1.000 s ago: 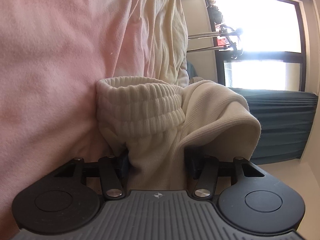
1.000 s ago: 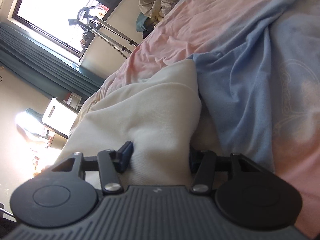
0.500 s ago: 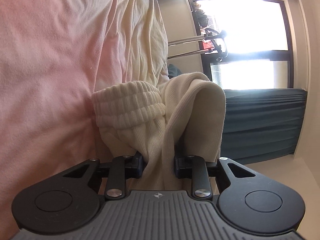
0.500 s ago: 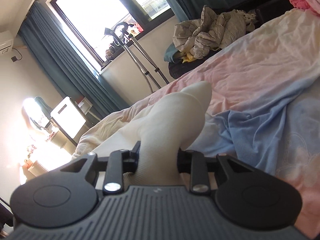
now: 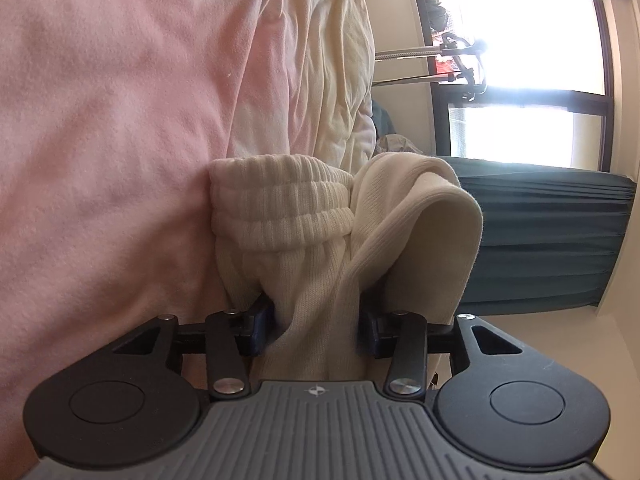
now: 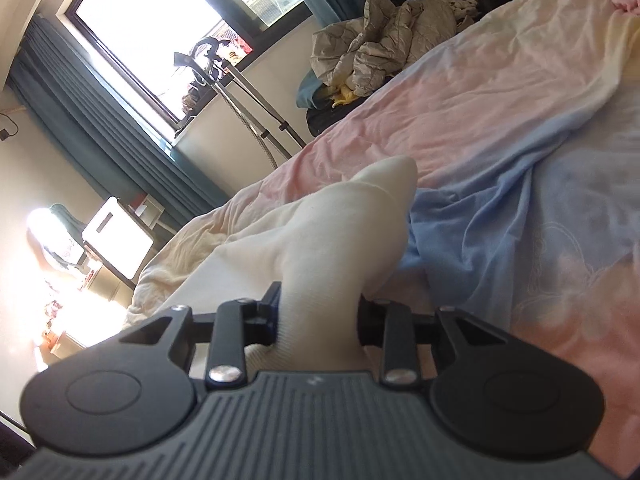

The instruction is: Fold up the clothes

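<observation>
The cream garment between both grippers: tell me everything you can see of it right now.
The cream garment is a soft ribbed knit with a thick elastic-looking ribbed band. It lies bunched on the pink-and-blue bedspread. The left gripper, whose jaws just opened wider, has a gathered fold between its pads. The right gripper pinches a smoother part that stands up in a peak.

A bed spread with a rumpled pink, cream and pale-blue sheet (image 6: 500, 92) carries a cream ribbed knit garment (image 6: 320, 232) near, and a crumpled grey quilted jacket (image 6: 380, 36) far.
</observation>
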`<state>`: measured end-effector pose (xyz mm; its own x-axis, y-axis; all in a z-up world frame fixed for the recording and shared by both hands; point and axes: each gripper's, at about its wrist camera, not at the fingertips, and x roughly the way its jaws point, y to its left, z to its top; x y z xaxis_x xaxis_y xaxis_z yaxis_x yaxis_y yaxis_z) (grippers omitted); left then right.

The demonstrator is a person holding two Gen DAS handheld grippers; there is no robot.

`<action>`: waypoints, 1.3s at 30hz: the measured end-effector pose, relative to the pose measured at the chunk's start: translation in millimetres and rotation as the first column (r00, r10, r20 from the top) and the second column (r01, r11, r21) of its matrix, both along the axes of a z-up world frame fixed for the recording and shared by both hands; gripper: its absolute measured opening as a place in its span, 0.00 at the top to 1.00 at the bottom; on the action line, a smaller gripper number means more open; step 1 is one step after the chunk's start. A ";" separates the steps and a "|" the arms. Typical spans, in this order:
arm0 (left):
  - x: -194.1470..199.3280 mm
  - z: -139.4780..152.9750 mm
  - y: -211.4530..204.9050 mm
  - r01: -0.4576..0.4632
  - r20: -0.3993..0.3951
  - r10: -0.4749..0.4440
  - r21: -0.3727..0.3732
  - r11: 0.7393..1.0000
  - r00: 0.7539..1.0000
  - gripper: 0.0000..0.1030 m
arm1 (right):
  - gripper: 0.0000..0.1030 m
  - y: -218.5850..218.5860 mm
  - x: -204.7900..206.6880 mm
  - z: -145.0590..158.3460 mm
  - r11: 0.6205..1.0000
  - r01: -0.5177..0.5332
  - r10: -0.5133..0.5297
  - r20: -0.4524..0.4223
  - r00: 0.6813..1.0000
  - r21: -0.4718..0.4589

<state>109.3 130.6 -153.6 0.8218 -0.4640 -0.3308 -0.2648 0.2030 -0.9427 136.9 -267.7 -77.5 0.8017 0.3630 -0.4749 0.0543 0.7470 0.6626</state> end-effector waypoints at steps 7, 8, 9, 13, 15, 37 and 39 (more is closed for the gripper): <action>14.8 -8.3 -2.2 0.003 0.019 -0.003 -0.012 1.000 1.000 0.29 | 0.45 -13.1 10.6 -39.6 0.993 0.011 0.000 -0.089 0.996 0.120; 16.9 -9.0 -2.4 0.004 0.021 -0.003 -0.015 1.000 1.000 0.29 | 0.41 -12.6 12.3 -42.1 0.991 0.002 0.009 -0.087 0.996 0.131; 18.9 -9.8 -2.6 0.004 0.022 -0.004 -0.018 1.000 1.000 0.28 | 0.39 -11.6 15.1 -45.6 0.989 -0.010 0.023 -0.087 0.996 0.146; 29.4 -12.6 -5.5 0.002 0.034 -0.002 -0.017 1.000 0.999 0.25 | 0.34 -6.2 25.5 -56.2 0.986 -0.035 0.050 -0.090 0.995 0.161; 32.5 -12.9 -6.7 0.001 0.044 0.000 -0.008 1.000 0.999 0.26 | 0.43 -5.5 25.3 -55.2 0.988 -0.028 0.040 -0.078 0.996 0.153; 32.7 98.6 -116.8 0.136 0.237 -0.134 0.008 0.991 0.962 0.68 | 0.70 -62.3 -78.8 135.8 0.977 0.185 -0.130 0.392 0.911 -0.107; 37.2 110.7 -155.0 0.192 0.274 -0.191 0.026 0.981 0.943 0.68 | 0.70 -93.1 -94.6 147.4 0.969 0.232 -0.176 0.420 0.890 -0.085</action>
<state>146.6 -24.4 -42.9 0.7761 -0.6218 -0.1051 0.0473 0.2236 -0.9735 42.3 -360.8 69.9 0.9841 0.1286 -0.1229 -0.0386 0.8289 0.5581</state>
